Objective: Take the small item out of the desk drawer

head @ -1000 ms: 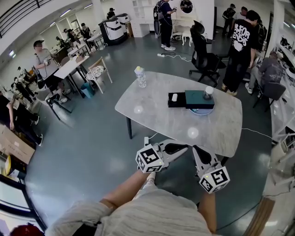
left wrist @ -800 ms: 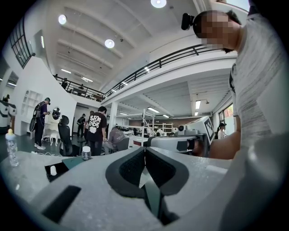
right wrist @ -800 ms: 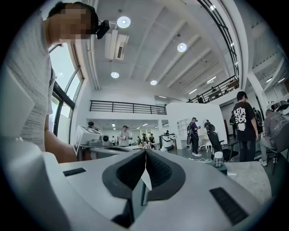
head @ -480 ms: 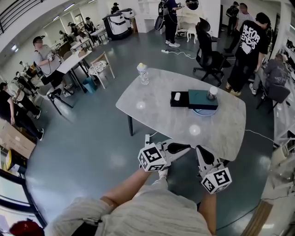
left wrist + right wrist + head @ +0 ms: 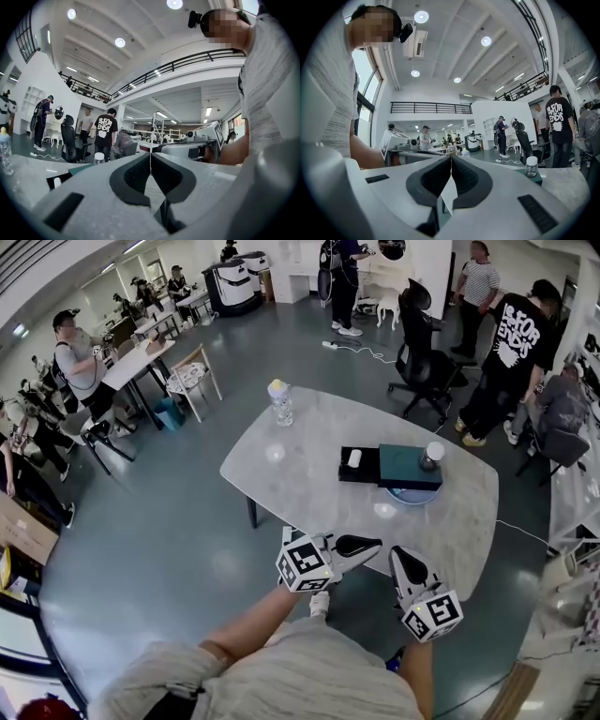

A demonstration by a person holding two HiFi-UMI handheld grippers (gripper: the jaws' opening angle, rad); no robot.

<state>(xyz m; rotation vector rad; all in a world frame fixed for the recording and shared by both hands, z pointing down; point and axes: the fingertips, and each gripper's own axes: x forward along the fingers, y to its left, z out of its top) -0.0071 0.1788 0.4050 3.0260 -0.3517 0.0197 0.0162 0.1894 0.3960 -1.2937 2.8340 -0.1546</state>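
A dark green desk drawer unit (image 5: 410, 468) sits on the grey table (image 5: 309, 474). Its black drawer (image 5: 359, 468) is pulled out to the left. A small white item (image 5: 354, 458) lies in the drawer, which also shows in the left gripper view (image 5: 58, 180). My left gripper (image 5: 377, 543) and right gripper (image 5: 397, 556) hover side by side over the table's near edge, well short of the unit. Both are shut with nothing between the jaws (image 5: 150, 161) (image 5: 451, 165).
A small white-capped jar (image 5: 432, 456) stands on top of the unit, over a round blue plate (image 5: 405, 493). A clear bottle (image 5: 279, 401) stands at the table's far left. An office chair (image 5: 424, 343) and several people stand beyond the table.
The head view has shifted slightly, so the table sits a little further left. Both grippers stay shut at the table's near edge. A person in a black shirt has stepped right.
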